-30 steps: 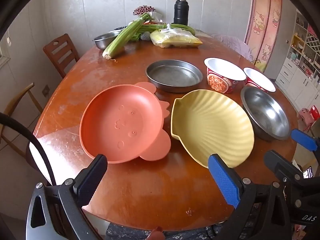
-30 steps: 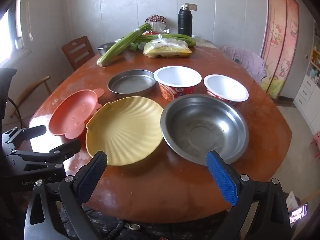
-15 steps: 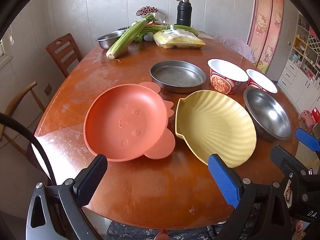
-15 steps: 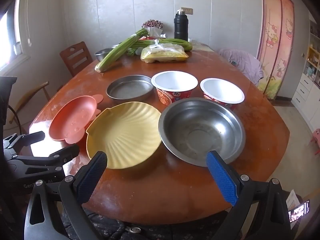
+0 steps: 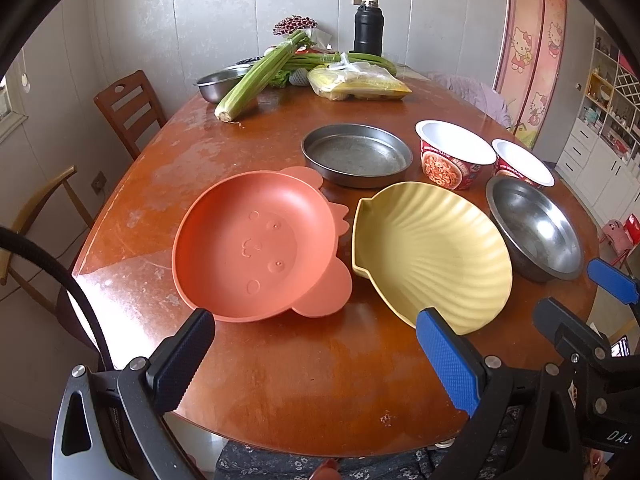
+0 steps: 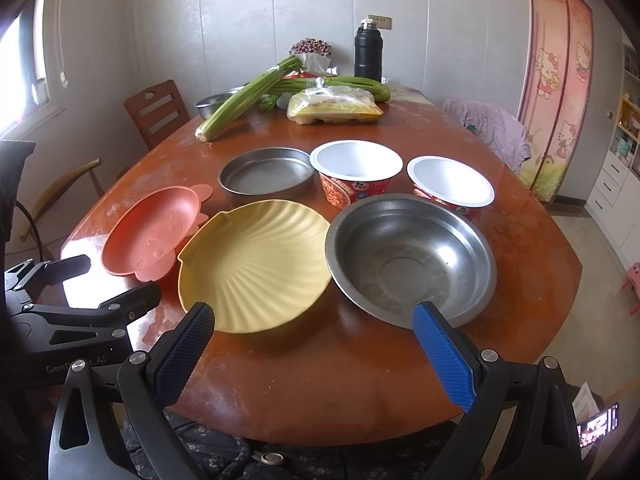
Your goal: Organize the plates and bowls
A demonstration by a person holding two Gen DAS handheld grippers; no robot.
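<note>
An orange animal-face plate (image 5: 256,248) and a yellow shell-shaped plate (image 5: 432,252) lie side by side near the front of the wooden table (image 5: 304,380). Right of them sits a steel bowl (image 6: 408,256). Behind stand a flat steel pan (image 5: 356,156) and two red-and-white noodle bowls (image 6: 356,176) (image 6: 450,186). My left gripper (image 5: 316,354) is open and empty, over the table's front edge before the orange plate. My right gripper (image 6: 314,346) is open and empty, before the yellow plate and steel bowl.
At the far end lie celery (image 5: 260,76), a yellow bag (image 5: 356,84), a small steel bowl (image 5: 220,82) and a black flask (image 5: 368,28). Wooden chairs (image 5: 128,108) stand on the left. A cloth-covered chair (image 6: 488,124) is at the right.
Both grippers have drawn back and risen slightly, so the table and dishes sit a little farther away. Nothing on the table has moved. Both stay open.
</note>
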